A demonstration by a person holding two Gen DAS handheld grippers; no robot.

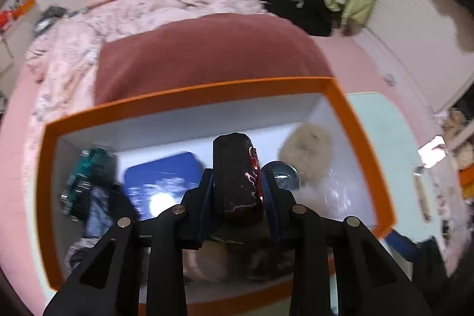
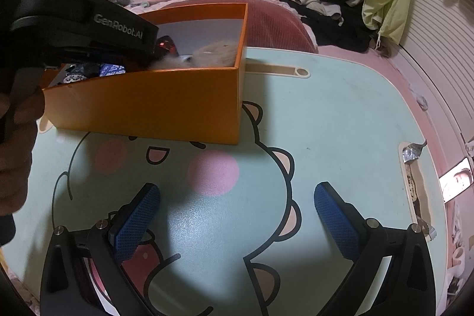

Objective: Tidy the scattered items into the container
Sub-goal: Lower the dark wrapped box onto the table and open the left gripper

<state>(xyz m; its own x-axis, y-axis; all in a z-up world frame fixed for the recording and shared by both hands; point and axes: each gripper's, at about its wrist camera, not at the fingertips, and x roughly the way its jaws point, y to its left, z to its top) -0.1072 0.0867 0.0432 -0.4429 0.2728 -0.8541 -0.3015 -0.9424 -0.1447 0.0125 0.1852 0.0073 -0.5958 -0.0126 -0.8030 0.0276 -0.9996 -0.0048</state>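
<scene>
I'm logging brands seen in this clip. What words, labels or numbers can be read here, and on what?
"GenRobot.AI": on the black body of the left gripper, seen from the right wrist camera.
White print on the blue wrappers in the orange box: too blurred to read.
Markings on the dark red object that the left gripper holds: not legible.
Blue tin: blurred, no readable text.

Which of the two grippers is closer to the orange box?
Left. The left gripper is over the orange box, clamping a dark red object above its contents. The right gripper hangs open over the table, short of the box.
</scene>
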